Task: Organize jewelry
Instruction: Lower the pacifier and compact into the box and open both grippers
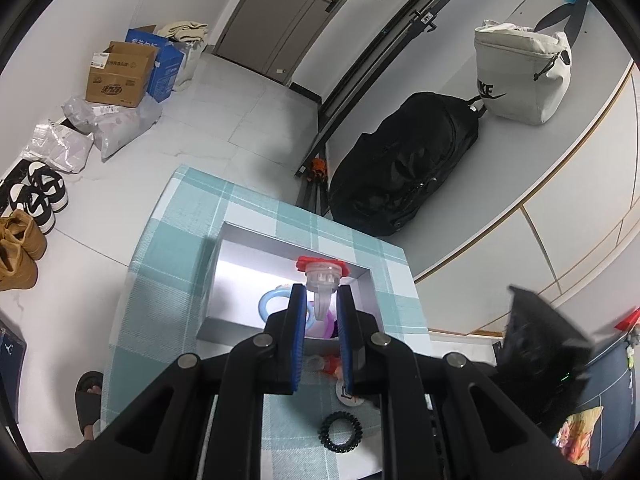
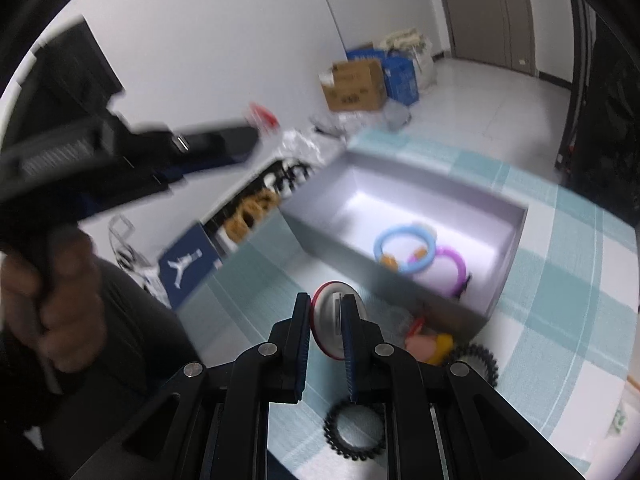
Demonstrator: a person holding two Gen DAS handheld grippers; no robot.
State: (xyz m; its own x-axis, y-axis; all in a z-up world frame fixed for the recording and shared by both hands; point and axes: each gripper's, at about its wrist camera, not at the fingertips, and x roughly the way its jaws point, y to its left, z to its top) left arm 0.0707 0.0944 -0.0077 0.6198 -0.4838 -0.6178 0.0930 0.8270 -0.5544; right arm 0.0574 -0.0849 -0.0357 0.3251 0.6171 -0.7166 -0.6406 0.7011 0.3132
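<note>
The left gripper [image 1: 320, 300] is hanging over the grey box [image 1: 240, 280], jaws closed most of the way on a clear plastic toy ring [image 1: 322, 292] with a red flower-shaped top, clamping its band so the chunky head is sticking out over the box's interior. To my eye it is being lined up for a drop. The box is shallow, smooth-walled and matte, sitting on a worktop [image 1: 168, 248] covered in teal-and-white checked cloth. Inside, a glossy pale blue bracelet [image 2: 404, 250] is lying half over a purple bracelet [image 2: 452, 270].

Further right, the right gripper [image 2: 325, 326] is pinching a flat round red-rimmed disc [image 2: 330, 320] by its edge, jaws nearly shut, just short of the box's near wall; blur makes it hard to say what it is. Beneath are two black coiled hair ties [image 2: 354, 432], springy and ridged, plus some soft pink and yellow trinkets [image 2: 430, 346], waiting on the cloth.
</note>
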